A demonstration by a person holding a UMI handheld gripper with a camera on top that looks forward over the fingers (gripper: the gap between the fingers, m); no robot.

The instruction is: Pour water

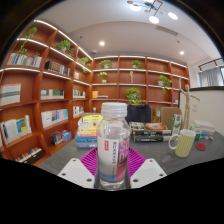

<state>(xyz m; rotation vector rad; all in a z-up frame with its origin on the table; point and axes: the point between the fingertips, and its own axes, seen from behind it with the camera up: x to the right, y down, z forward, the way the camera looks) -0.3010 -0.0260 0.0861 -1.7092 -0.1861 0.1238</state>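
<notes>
A clear plastic water bottle [113,145] with a white cap and a pink and blue label stands upright between my gripper's [112,163] two fingers. Both magenta pads [90,160] press against its sides, so the gripper is shut on it. The bottle looks lifted off the table [185,168]. To the right, beyond the fingers, a pale green mug [185,143] with a handle stands on the grey table.
Stacks of books [88,130] lie on the table behind the bottle on the left. More books and a potted plant [135,97] sit behind it. A wooden figure [185,105] stands right. Wooden bookshelves [40,90] fill the back and left walls.
</notes>
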